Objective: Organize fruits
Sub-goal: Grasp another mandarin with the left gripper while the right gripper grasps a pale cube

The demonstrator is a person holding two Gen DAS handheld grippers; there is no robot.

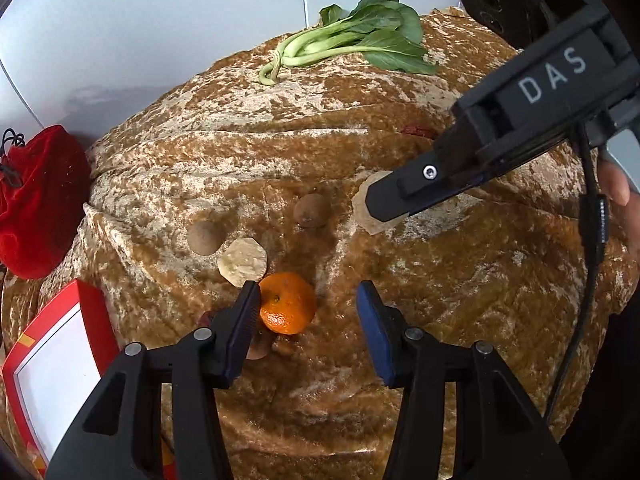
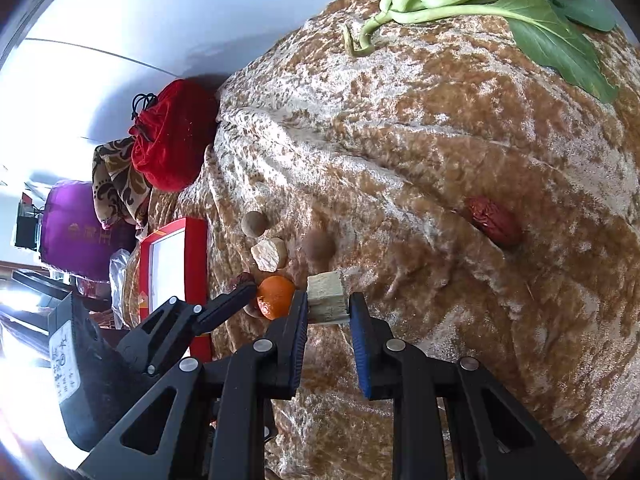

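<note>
An orange mandarin (image 1: 286,302) lies on the brown velvet cloth (image 1: 400,288), touching the left finger of my open left gripper (image 1: 309,306); it also shows in the right wrist view (image 2: 275,296). My right gripper (image 2: 329,307) is shut on a pale yam chunk (image 2: 327,298), held just above the cloth; the chunk shows under its finger in the left wrist view (image 1: 370,216). Two brown longans (image 1: 312,210) (image 1: 205,237), another pale yam slice (image 1: 242,261) and a red date (image 2: 494,221) lie on the cloth.
Bok choy (image 1: 360,40) lies at the far edge of the cloth. A red velvet pouch (image 1: 34,200) and a red-rimmed box (image 1: 52,360) sit at the left. A purple bag (image 2: 76,228) stands beyond them.
</note>
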